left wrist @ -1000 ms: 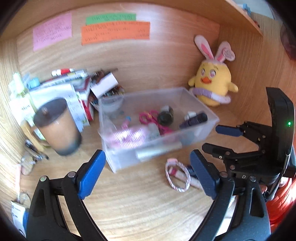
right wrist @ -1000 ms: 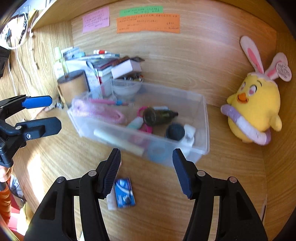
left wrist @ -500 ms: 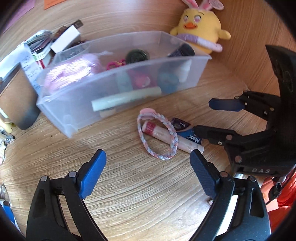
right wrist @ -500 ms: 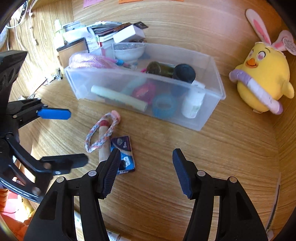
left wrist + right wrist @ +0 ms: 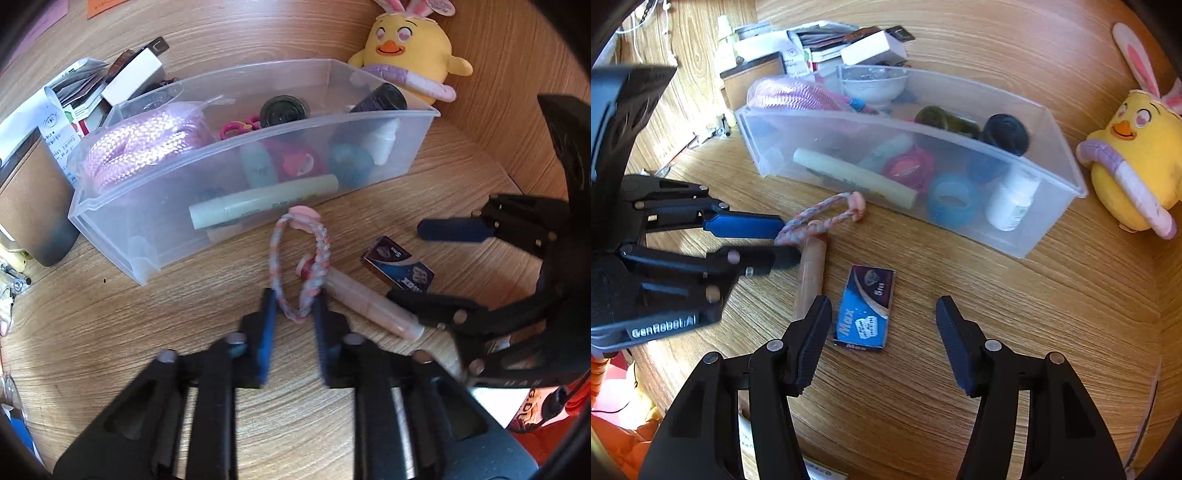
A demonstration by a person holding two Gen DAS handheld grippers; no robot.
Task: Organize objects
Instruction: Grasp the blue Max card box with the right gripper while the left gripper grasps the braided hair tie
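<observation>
Braided bracelet (image 5: 300, 266), pink/grey loop w/ pink charm at its 12 o'clock, lying flat on table (image 5: 110, 332) just in front of clear plastic bin (image 5: 140, 258), draped partly over a pink tube (image 5: 369, 302). Near end of loop sits between fingers of left tool (image 5: 293, 321), narrowed around cord but contact not clear: cannot tell if pinching yet or just closing. Probably gripped at the near end so loop lifts free of tube w/o dragging it.

At bracelet's 3 o'clock, blue "Max" staples box (image 5: 866, 308) flat on table, apart from tube. Right tool (image 5: 882, 343) wide open, low over table, box at 11 o'clock between its fingers; likely staged for next pick.

Bin already packed: pink rope coil (image 5: 147, 147), pale marker (image 5: 264, 206), blue tape roll (image 5: 951, 199), white bottle (image 5: 1012, 201). So loose items presumably go in there. Yellow chick plush (image 5: 1137, 155) at bin's 3 o'clock.
</observation>
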